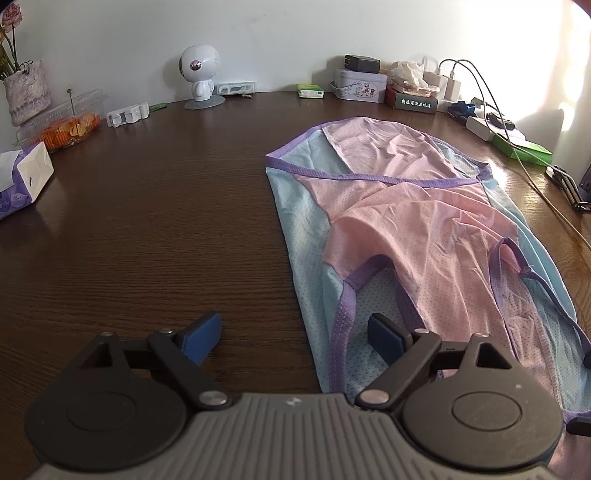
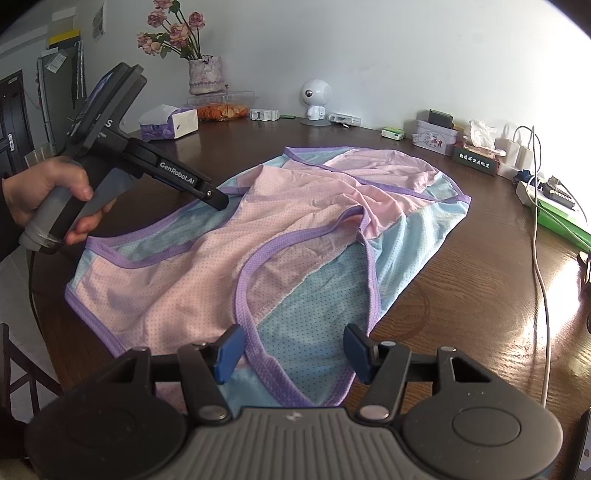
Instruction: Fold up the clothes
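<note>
A dark wooden table (image 2: 461,295) stood against a white wall, with a tissue box (image 2: 170,125), a vase (image 2: 205,75) of flowers and a toy robot (image 2: 314,99) along its far edge. A pink, blue and purple-trimmed garment (image 2: 258,240) lay rumpled at mid-table. The left gripper (image 1: 295,338), jaws spread wide, straddled the garment's near left edge, holding nothing. The right gripper (image 2: 293,350), likewise wide open and empty, hovered over the near hem. A hand (image 2: 51,195) held the left tool's grip.

I am viewing a dark wooden table (image 1: 147,221) against a white wall (image 1: 277,33); sunlight is glaring right.
</note>
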The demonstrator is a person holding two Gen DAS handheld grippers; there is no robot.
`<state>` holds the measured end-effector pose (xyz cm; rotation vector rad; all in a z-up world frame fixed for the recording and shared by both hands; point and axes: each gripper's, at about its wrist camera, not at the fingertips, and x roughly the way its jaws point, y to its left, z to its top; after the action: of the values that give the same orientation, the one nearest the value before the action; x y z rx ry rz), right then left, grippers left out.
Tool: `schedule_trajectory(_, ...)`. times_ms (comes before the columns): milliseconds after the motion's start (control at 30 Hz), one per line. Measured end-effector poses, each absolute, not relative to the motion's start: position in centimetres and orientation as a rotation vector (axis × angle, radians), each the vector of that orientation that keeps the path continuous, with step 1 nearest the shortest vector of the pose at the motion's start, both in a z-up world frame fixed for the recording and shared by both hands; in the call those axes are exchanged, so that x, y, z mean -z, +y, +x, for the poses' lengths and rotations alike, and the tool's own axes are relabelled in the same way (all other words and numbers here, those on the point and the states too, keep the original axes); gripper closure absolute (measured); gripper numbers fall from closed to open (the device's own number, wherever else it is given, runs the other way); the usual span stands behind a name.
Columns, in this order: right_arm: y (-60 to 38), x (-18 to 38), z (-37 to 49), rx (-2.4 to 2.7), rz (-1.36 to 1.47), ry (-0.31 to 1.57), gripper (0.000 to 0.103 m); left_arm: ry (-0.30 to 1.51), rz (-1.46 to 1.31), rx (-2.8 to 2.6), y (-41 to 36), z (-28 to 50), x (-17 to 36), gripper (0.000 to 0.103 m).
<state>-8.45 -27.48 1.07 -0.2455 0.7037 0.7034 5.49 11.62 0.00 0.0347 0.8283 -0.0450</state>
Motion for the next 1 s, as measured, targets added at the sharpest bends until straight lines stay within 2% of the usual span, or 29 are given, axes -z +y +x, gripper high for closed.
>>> schedule_trajectory(267,-27.5,-1.1,-8.4,-0.705,-0.251,0.709,0.045,0.817,0.040,0.045,11.5,5.2,0.1,0.015)
schedule_trajectory(433,-28.0,-1.3,-8.7,-0.722,-0.263,0.731,0.045,0.800,0.062,0.067,11.2,3.9,0.0,0.027)
schedule_trajectory(733,-29.5,-2.2,-8.9,-0.694,-0.266,0.782,0.045,0.837,0.063,0.068,11.5,0.7,-0.7,0.028)
schedule_trajectory(833,-30.3,-3.0,-8.9,-0.696,-0.236,0.778,0.045,0.838,0.047,0.073,11.8,0.9,-1.7,0.035)
schedule_trajectory(933,-31.6,-4.2,-7.8,-0.678,-0.131,0.749,0.045,0.790,-0.011,0.088,12.9,3.6,-3.4,0.034)
schedule_trajectory(1000,-32.2,-5.0,-6.2,-0.644,-0.062,0.735,0.044,0.758,-0.050,0.098,13.7,5.4,-4.5,0.029)
